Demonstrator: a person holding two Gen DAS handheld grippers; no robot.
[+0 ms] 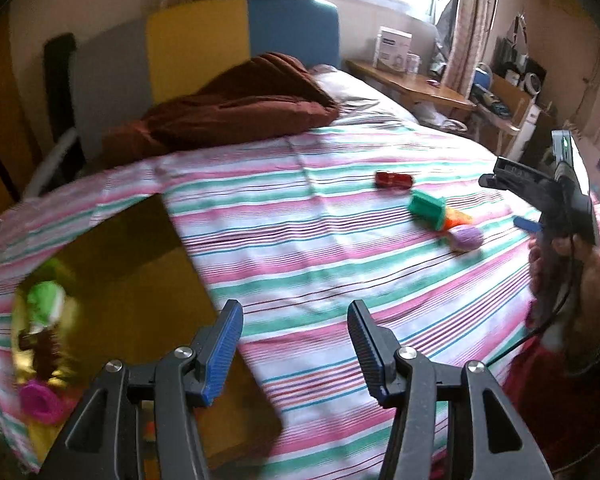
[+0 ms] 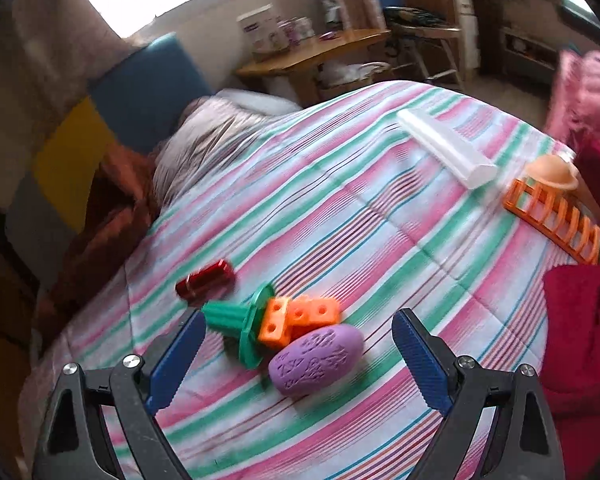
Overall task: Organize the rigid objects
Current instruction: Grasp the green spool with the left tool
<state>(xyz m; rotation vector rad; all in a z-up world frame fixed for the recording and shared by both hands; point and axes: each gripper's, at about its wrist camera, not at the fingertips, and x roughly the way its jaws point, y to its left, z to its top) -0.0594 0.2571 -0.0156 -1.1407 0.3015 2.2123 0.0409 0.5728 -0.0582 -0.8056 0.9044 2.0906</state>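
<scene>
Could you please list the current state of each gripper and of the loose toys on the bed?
left gripper: jaws open, empty
right gripper: jaws open, empty
purple egg: lying on its side
green piece: tipped over
red car: lying free on the bedspread
white tube: lying flat

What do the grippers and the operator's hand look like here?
Both the left gripper and right gripper have black angular linkage arms with triangular cut-outs, silver round pivot bolts, and ribbed blue finger pads. From the left wrist view, the right unit shows a black pistol-style handle, a black cable hanging below, a green light on top, and a bare hand beside pink and red fabric.
</scene>
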